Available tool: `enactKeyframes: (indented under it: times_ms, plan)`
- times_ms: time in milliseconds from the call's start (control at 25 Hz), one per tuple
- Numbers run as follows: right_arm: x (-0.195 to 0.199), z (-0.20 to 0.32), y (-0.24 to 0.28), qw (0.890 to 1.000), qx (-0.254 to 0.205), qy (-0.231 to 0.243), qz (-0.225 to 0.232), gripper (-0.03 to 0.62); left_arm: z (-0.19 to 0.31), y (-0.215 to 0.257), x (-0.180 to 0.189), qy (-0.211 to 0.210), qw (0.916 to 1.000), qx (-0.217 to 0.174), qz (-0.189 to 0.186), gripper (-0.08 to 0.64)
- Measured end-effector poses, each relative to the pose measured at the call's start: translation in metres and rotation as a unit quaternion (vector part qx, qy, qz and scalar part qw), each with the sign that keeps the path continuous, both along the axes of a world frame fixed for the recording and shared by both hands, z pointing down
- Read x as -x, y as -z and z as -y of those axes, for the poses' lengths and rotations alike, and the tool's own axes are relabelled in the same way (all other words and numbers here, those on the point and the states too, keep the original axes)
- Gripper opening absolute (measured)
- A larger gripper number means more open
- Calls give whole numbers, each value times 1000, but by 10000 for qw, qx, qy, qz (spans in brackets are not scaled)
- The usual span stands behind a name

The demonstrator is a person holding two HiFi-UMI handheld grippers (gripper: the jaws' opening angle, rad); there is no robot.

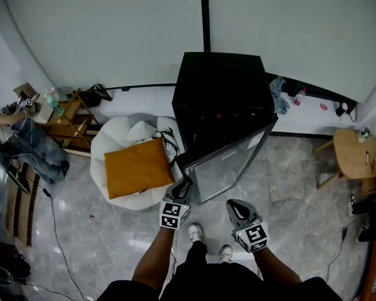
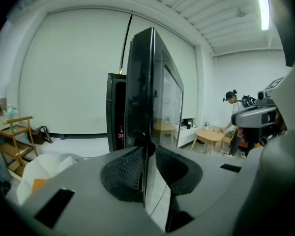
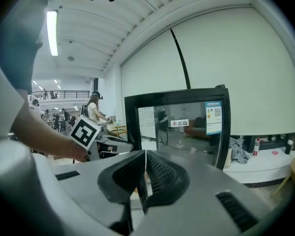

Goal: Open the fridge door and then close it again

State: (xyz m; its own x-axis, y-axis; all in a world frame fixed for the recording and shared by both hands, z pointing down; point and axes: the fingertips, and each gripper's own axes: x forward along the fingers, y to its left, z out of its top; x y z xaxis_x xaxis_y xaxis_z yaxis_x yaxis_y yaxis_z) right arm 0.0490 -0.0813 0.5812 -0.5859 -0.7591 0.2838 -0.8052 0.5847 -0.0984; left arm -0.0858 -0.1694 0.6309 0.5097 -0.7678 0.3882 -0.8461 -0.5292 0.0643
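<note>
A black fridge (image 1: 219, 93) stands against the white wall, its glass door (image 1: 229, 165) swung partly open towards me. My left gripper (image 1: 183, 185) is at the door's free edge. In the left gripper view the door (image 2: 152, 92) runs edge-on between the two pads, and the left gripper (image 2: 148, 166) is shut on that edge. My right gripper (image 1: 237, 207) hovers in front of the glass, apart from it. In the right gripper view the right gripper (image 3: 145, 173) is shut with nothing in it, facing the door (image 3: 182, 127), and the left gripper's marker cube (image 3: 84, 131) shows at the left.
A white beanbag with an orange cushion (image 1: 136, 167) lies just left of the door. A wooden rack (image 1: 72, 121) and a seated person (image 1: 25, 143) are at the far left. A round wooden table (image 1: 357, 155) stands at the right. A cable (image 1: 53, 224) crosses the floor.
</note>
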Motion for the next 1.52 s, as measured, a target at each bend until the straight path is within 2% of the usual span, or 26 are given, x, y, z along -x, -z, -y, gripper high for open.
enactKeyframes:
  times_ms: [640, 1240, 1520]
  plan:
    - [-40, -50, 8, 9995, -240, 196, 41, 18, -78, 1, -48, 102, 9998, 83, 124, 71]
    - [-48, -84, 14, 9987, -338, 348, 134, 18, -137, 5, -106, -256, 9992, 9, 319, 52]
    - [-58, -98, 8, 9992, -277, 253, 163, 18, -159, 5, -135, -507, 9985, 78, 181, 52]
